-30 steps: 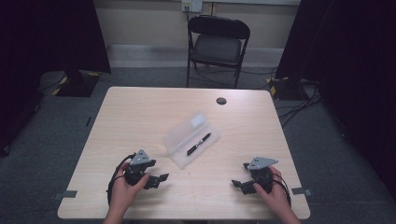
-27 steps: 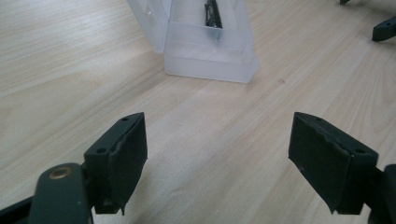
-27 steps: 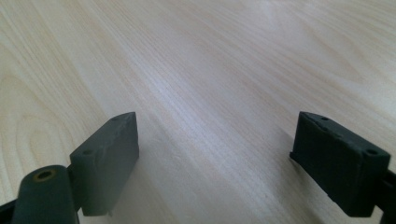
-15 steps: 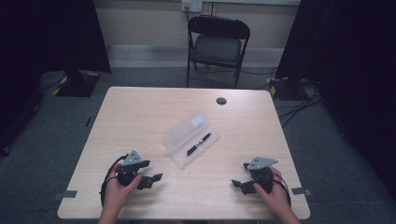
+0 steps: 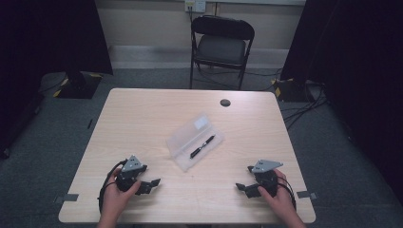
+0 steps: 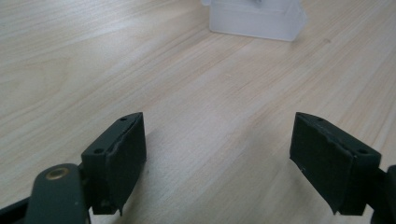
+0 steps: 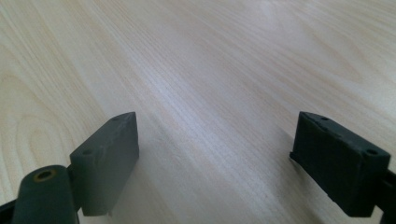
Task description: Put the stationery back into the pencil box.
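Two grippers are being rested low on the counter (image 5: pixel 142 118) | left gripper (image 5: pixel 151 183): being held wide open, nothing gripped | clear case (image 5: pixel 195 141) with black pen (image 5: pixel 202 146): being left mid-counter, well apart from both | right gripper (image 5: pixel 243 188): being held wide open, nothing gripped, near the front edge

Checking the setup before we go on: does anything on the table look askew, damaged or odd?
Nothing stands out. The clear case lies open at an angle mid-table with the black pen inside. Both grippers, left and right, sit open near the front edge, holding nothing.
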